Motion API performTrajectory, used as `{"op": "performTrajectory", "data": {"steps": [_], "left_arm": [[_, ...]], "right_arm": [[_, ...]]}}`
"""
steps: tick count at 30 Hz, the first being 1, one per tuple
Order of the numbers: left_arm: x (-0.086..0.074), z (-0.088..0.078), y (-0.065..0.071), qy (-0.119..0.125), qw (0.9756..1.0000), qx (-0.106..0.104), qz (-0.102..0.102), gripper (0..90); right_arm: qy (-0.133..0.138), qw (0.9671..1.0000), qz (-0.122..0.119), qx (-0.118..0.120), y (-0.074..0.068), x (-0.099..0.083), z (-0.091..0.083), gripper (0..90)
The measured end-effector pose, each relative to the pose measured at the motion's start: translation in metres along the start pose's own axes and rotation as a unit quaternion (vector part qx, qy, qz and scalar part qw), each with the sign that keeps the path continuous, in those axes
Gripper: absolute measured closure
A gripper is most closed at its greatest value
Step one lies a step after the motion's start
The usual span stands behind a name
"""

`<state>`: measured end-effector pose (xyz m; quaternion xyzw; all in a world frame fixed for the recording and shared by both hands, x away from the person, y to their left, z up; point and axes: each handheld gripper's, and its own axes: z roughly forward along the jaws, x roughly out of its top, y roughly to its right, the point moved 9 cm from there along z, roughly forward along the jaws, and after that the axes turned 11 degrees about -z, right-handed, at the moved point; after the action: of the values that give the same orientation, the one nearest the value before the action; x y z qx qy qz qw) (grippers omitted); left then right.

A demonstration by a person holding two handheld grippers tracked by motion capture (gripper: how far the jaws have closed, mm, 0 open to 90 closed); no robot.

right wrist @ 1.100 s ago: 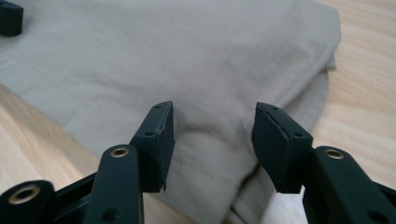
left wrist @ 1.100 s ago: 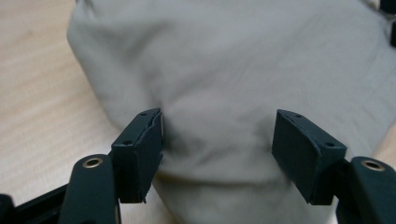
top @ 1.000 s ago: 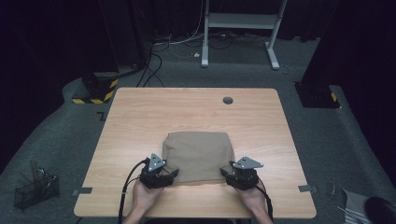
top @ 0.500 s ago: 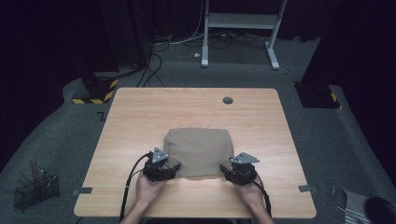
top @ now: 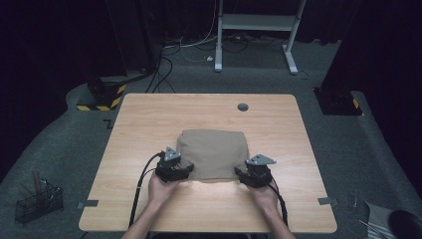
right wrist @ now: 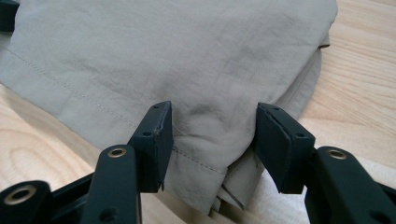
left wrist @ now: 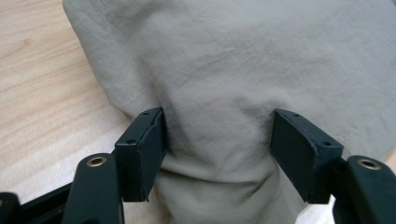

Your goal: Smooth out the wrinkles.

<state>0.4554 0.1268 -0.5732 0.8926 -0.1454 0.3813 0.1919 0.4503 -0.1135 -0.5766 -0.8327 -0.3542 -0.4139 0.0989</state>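
While gripping the folded tan cloth at its two near corners, treat both hands as one tool. Find the cloth lying flat on the table, just on the person's side of the round grommet and a little to that grommet's left. Note the left tongs clenched on a bunched fold at the corner farthest from the grommet, down and left of it, with fabric puckered between the pads. Note the right tongs grasping the stitched hem corner almost straight below the grommet, several layers peeking out under the pinch. Judge the step as shifting or squaring the folded stack. Hold both pinches equally firm, so no layer slips free on the hem side. Move level and at matching speed toward or away from the grommet, never one hand ahead, or risk skewing the fold. Stay low to the table to stop the far edge, nearest the grommet, from dragging and curling under. Release only once the stack sits flat and square.
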Motion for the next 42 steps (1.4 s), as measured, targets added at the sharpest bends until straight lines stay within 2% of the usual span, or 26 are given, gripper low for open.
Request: {"op": "performTrajectory", "data": {"steps": [2,6,9,11,17,19,29,31,42], "left_arm": [[0.001,0.003,-0.002,0.001,1.0000,-0.005,-0.007,34.9],[0.003,0.007,-0.006,0.007,0.9997,-0.011,-0.019,34.5],[0.005,0.011,-0.007,0.004,0.9998,-0.009,-0.019,34.5],[0.008,0.013,-0.009,0.002,0.9999,-0.004,-0.016,34.4],[0.012,0.020,-0.012,0.009,0.9995,-0.010,-0.028,33.9],[0.013,0.020,-0.013,0.004,0.9995,-0.010,-0.031,33.6],[0.016,0.005,-0.014,0.018,0.9994,-0.010,-0.028,33.9],[0.017,0.001,-0.013,0.022,0.9990,-0.014,-0.035,34.0],[0.019,-0.015,-0.010,0.035,0.9990,-0.017,-0.023,33.8]], "right_arm": [[0.002,1.0000,0.008,-0.001,0.002,0.000,0.002,47.1],[0.000,1.0000,0.007,-0.001,0.006,0.002,0.005,46.8],[-0.006,1.0000,0.004,-0.004,0.010,0.005,0.009,46.8],[-0.003,0.9999,0.010,-0.003,0.013,0.006,0.011,46.8],[-0.003,0.9997,0.024,-0.003,0.019,0.008,0.015,46.8],[-0.002,0.9996,0.027,0.000,0.020,0.008,0.016,46.7],[0.012,0.9997,0.020,0.000,0.019,0.011,0.004,47.2],[0.014,0.9997,0.017,0.001,0.018,0.012,0.001,47.3],[0.034,0.9992,0.023,0.002,0.018,0.015,-0.012,47.6]]}}
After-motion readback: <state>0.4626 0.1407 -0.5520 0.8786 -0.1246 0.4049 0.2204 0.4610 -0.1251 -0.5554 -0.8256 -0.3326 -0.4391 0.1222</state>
